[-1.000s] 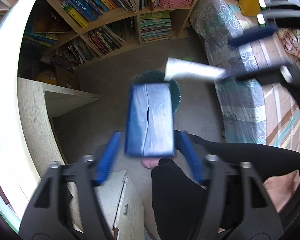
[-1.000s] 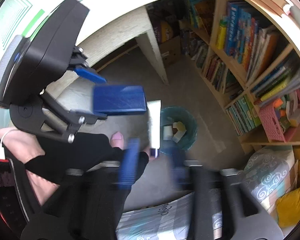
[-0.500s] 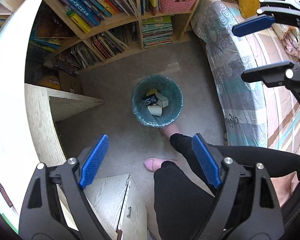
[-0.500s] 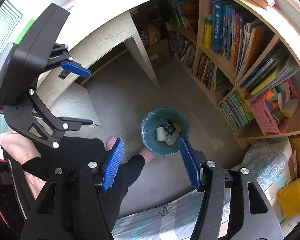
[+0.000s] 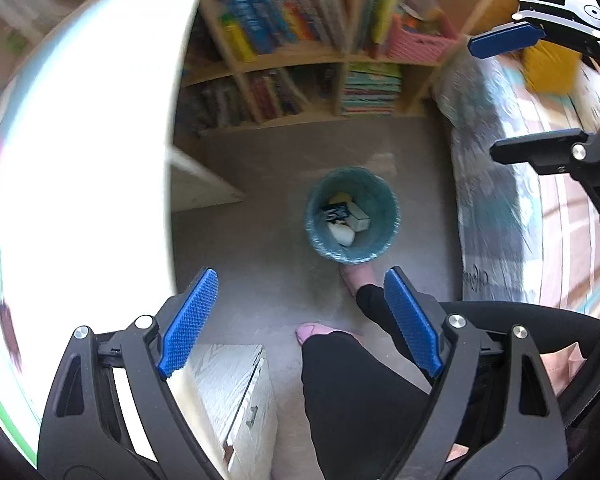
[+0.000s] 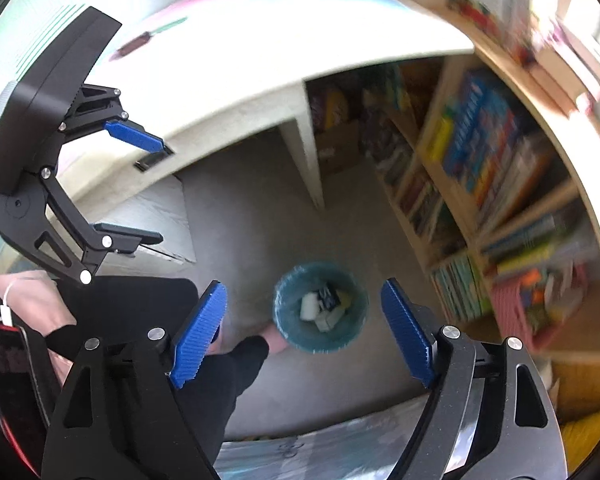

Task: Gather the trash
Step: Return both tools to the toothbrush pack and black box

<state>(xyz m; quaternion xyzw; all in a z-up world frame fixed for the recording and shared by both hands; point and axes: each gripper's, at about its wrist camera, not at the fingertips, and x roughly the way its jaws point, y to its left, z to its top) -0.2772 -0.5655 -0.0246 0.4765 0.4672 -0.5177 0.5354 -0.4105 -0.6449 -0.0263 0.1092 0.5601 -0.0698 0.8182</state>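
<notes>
A teal waste bin (image 5: 314, 220) stands on the grey floor below both grippers, with a white box (image 5: 342, 234), a dark blue packet (image 5: 335, 212) and a yellow item inside. My left gripper (image 5: 300, 280) hangs above it pointing down, open and empty. In the same view my right gripper (image 5: 482, 100) is at the upper right. In the right wrist view the bin (image 6: 281, 314) lies between the fingers of my right gripper (image 6: 302, 288), far below; its jaws are opening with nothing between them. My left gripper (image 6: 161, 191) shows at the left, open.
A bookshelf (image 5: 300, 60) full of books lines the far wall. A white desk (image 6: 236, 92) and a drawer unit (image 5: 236, 384) stand to one side, a bed (image 5: 500, 208) with patterned cover to the other. A person's legs (image 5: 360, 380) and feet are beside the bin.
A second ago the left gripper held a blue pack and the right a white tube over the bin. Both have been let go; the grippers are empty, wider and have shifted.
</notes>
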